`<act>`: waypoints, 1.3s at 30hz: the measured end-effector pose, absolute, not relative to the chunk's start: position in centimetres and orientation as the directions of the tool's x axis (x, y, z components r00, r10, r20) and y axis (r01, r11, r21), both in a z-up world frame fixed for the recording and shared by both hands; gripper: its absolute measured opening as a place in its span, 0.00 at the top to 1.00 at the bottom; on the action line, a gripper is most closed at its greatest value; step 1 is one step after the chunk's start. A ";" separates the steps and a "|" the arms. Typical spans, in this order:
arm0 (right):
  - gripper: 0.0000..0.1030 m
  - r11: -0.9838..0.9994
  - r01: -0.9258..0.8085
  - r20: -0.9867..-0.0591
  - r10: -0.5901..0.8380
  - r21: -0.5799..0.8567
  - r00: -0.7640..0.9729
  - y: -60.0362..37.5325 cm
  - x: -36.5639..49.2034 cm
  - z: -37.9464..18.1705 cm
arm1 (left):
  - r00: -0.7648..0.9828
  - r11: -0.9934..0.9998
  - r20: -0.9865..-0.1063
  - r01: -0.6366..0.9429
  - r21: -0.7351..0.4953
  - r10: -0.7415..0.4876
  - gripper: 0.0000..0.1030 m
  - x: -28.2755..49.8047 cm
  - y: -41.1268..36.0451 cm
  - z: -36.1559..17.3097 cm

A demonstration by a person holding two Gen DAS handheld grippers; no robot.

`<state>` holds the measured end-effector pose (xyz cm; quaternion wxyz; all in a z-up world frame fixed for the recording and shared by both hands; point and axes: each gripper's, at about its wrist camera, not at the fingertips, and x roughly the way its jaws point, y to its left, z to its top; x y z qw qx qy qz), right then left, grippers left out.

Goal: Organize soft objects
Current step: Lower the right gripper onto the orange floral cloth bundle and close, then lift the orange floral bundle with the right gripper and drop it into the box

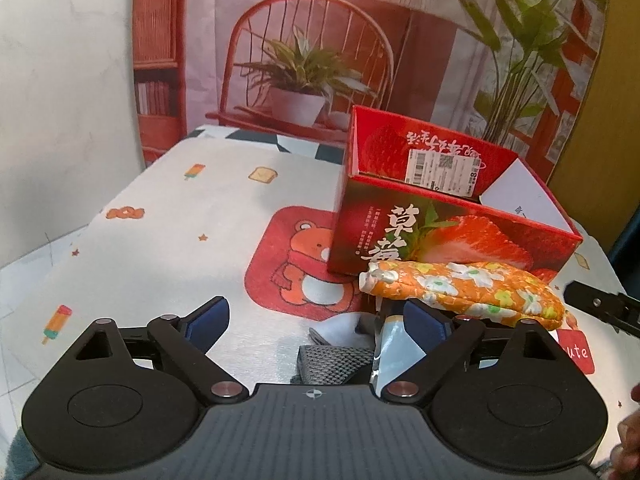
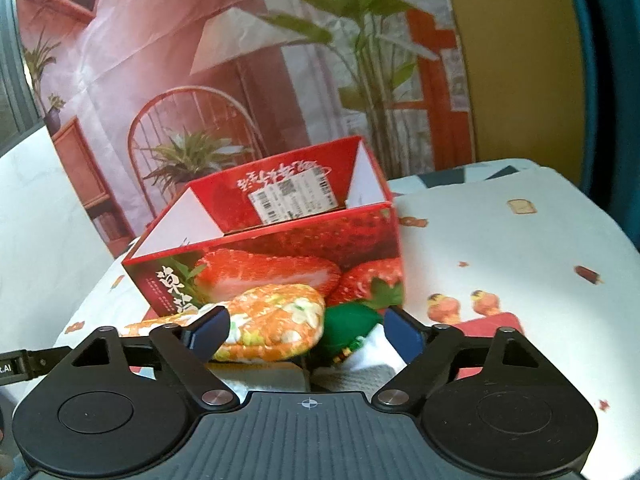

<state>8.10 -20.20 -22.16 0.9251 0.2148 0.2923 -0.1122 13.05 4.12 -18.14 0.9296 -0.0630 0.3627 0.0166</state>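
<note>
While both tongs [image 1: 316,320] [image 2: 306,330] gape, level, low over floral mitt [image 1: 460,284], strawberry box [image 1: 440,232] behind.

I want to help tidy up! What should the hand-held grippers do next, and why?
Probably close the open right hand-held gripper on the orange flowered mitt. It lies on the table in front of the strawberry box, whose top is open, and nothing is gripped yet.

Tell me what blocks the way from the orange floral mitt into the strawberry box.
Only the box's own front wall: the mitt lies on the table against it. The strawberry box is open on top, so lifting over the wall looks clear. Both grippers are open.
</note>
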 end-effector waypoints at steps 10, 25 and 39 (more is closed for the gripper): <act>0.33 0.889 0.287 -0.637 0.006 0.356 0.771 -20.3 12.4 -24.6 | 0.701 0.984 -0.712 -0.094 -0.151 -0.042 0.14 15.3 4.6 -19.1; 0.72 0.874 0.266 -0.657 0.079 0.408 0.749 -21.6 12.3 -26.3 | 0.510 0.915 -0.805 -0.082 -0.395 -0.302 0.29 22.9 4.8 -21.8; 0.78 0.883 0.256 -0.661 0.079 0.394 0.746 -21.4 12.4 -26.3 | 0.498 0.896 -0.788 -0.049 -0.441 -0.361 0.72 24.5 2.9 -22.5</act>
